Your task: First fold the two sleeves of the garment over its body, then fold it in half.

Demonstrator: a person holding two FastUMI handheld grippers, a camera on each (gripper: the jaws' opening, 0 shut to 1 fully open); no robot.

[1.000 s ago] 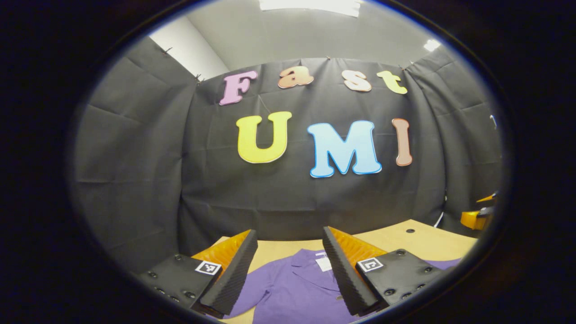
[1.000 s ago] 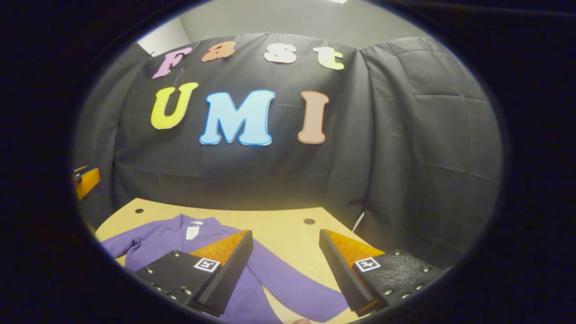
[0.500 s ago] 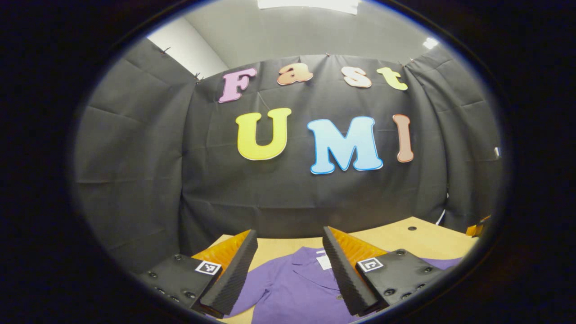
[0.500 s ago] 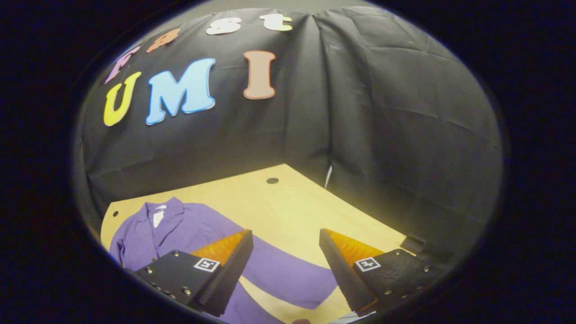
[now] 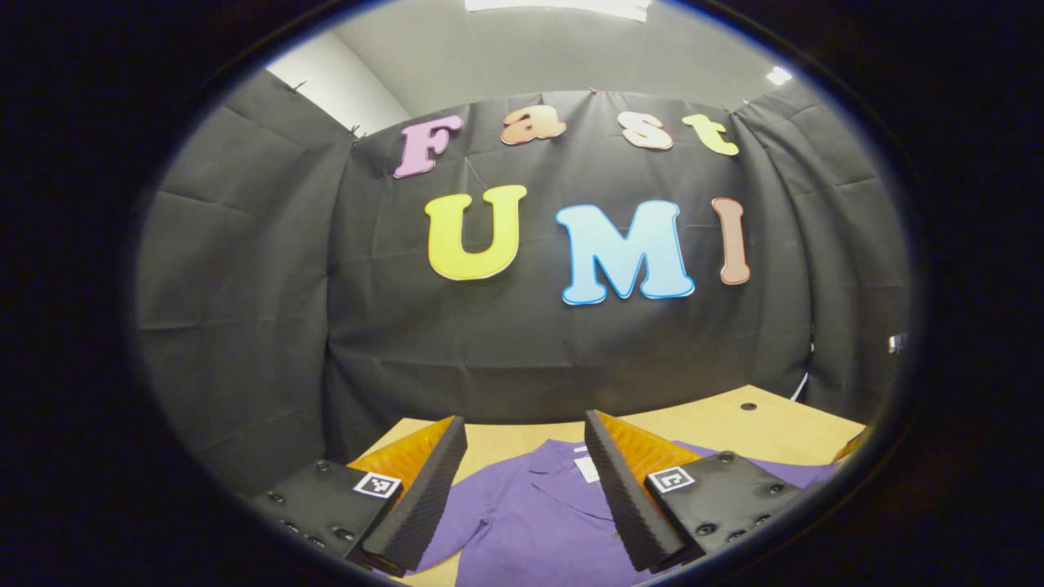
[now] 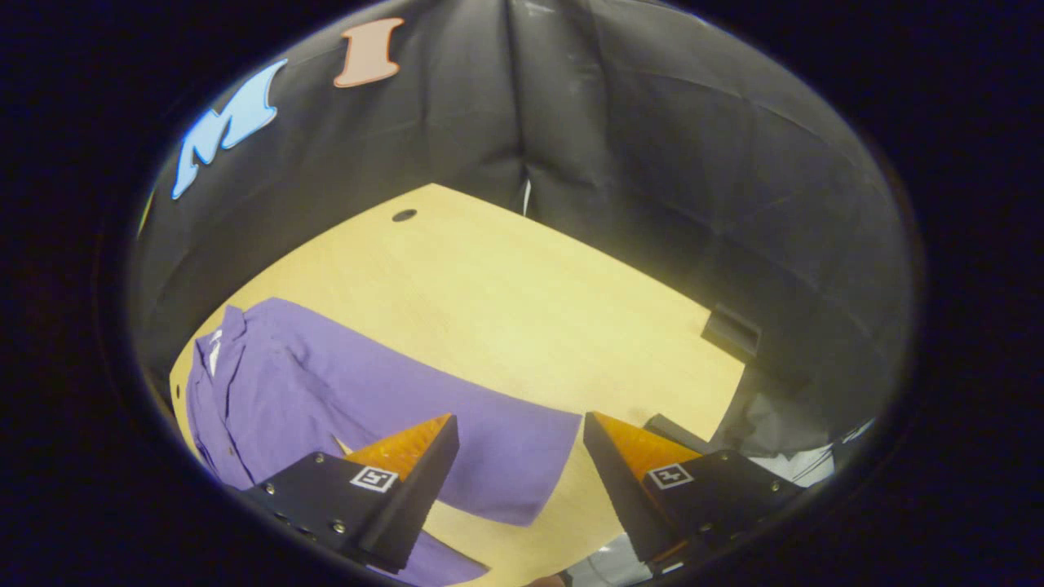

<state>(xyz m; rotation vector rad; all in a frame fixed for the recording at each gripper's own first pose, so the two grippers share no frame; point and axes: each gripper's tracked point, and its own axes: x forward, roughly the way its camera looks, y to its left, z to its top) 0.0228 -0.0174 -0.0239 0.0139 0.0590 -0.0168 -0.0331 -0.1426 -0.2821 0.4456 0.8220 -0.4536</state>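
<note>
Garment (image 6: 285, 391), a purple shirt with long sleeves, lies flat on the desk (image 6: 506, 302), and no sleeve is folded yet. In the right gripper view the right tongs (image 6: 518, 473) hang just above the end of one long sleeve (image 6: 489, 440), with the cuff between and a bit ahead of the two fingers. These tongs are spread wide and hold nothing. In the left gripper view the left tongs (image 5: 522, 489) are spread wide too, and they hover above the collar (image 5: 563, 473) and chest of the shirt, not touching it. What could go wrong? The cloth is thin and floppy, so if the right tongs come down too far ahead of the cuff they may pinch only air or slide on the wood. If they grab just a tiny edge, the sleeve may slip out on the way over the body. If they pull too hard, the whole shirt may drag and bunch up, since nothing is holding it down. The sleeve could also land crooked and leave a lumpy fold.
</note>
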